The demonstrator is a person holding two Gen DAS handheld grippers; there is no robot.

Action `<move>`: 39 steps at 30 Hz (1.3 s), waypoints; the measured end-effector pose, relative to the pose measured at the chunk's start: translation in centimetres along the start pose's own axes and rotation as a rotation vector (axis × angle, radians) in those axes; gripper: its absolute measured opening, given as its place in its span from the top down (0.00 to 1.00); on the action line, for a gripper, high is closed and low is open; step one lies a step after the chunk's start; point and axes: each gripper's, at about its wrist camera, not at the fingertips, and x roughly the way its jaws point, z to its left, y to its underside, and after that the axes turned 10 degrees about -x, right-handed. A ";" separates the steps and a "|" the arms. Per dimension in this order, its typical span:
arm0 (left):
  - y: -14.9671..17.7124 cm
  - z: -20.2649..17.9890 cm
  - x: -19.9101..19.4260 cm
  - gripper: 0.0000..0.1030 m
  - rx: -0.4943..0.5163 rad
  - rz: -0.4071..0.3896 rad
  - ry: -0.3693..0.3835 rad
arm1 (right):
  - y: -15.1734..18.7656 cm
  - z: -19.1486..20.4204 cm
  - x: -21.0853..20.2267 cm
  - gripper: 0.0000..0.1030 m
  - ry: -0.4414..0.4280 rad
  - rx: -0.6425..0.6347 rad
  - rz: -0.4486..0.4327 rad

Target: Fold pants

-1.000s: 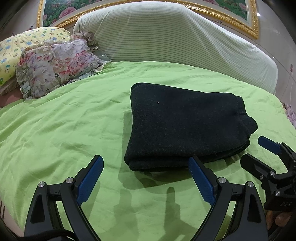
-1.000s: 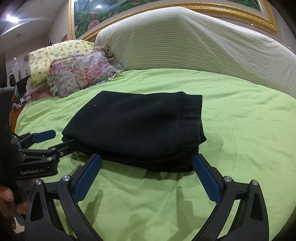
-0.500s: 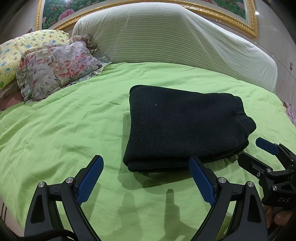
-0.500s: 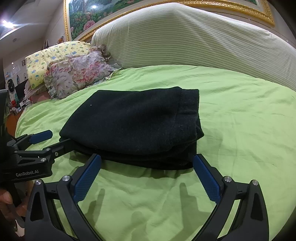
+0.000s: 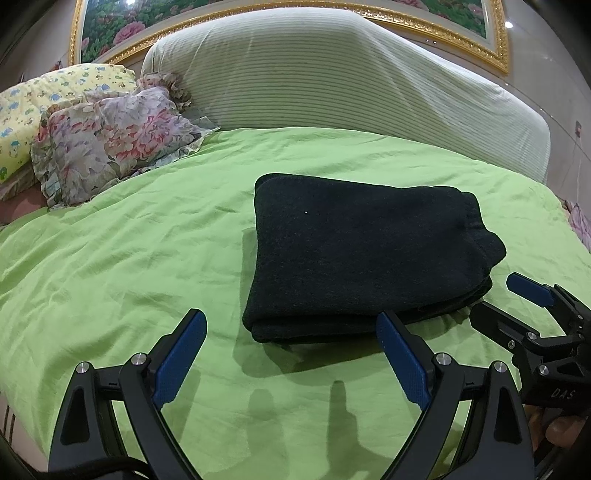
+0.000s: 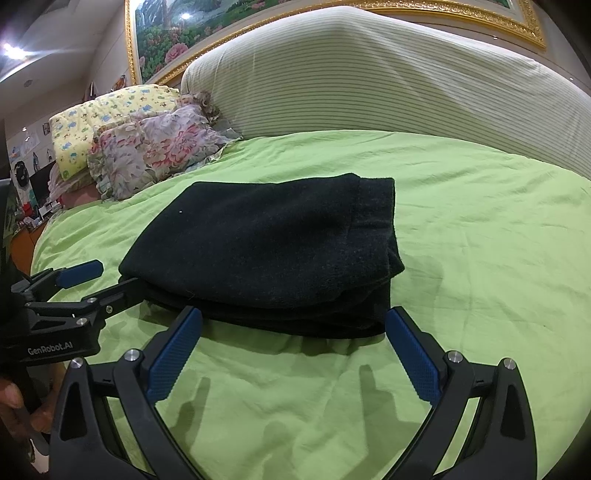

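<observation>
The black pants (image 5: 362,251) lie folded in a thick rectangular stack on the green bedsheet (image 5: 129,258); they also show in the right wrist view (image 6: 266,254). My left gripper (image 5: 291,354) is open and empty, just short of the stack's near edge. My right gripper (image 6: 295,350) is open and empty, also at the near edge. The right gripper shows at the right of the left wrist view (image 5: 517,302), and the left gripper at the left of the right wrist view (image 6: 96,280), beside the stack's corner.
A floral pillow (image 5: 110,144) and a yellow patterned pillow (image 5: 44,103) lie at the bed's far left. A large striped headboard cushion (image 5: 351,81) stands behind the bed. Framed paintings (image 6: 221,29) hang on the wall.
Both grippers have drawn slightly back and tilted; the pants sit a little lower in the views. The pants themselves have not moved.
</observation>
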 end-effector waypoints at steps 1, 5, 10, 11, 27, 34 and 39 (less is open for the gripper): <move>0.0 0.0 0.0 0.09 0.000 0.000 -0.001 | 0.0 0.0 0.0 0.03 0.000 0.000 0.000; 0.1 0.0 -0.1 0.09 0.002 -0.003 -0.002 | 0.0 0.0 -0.1 0.03 -0.001 0.001 -0.002; -0.1 0.0 -0.2 0.09 0.001 -0.007 0.000 | -0.1 -0.1 -0.6 0.03 0.003 0.000 -0.019; -0.2 -0.1 -0.3 0.09 0.000 -0.009 0.001 | -0.1 -0.1 -0.7 0.03 0.002 0.001 -0.021; -1.3 -0.3 -1.5 0.09 0.003 -0.059 0.019 | -1.9 -1.3 -2.3 0.02 0.016 0.061 -0.112; -1.5 -0.7 -1.3 0.10 0.015 -0.051 0.015 | -2.2 -1.3 -1.9 0.01 0.011 0.066 -0.096; -2.0 -0.8 -1.2 0.10 0.016 -0.048 0.008 | -2.4 -1.2 -1.8 0.01 0.007 0.059 -0.092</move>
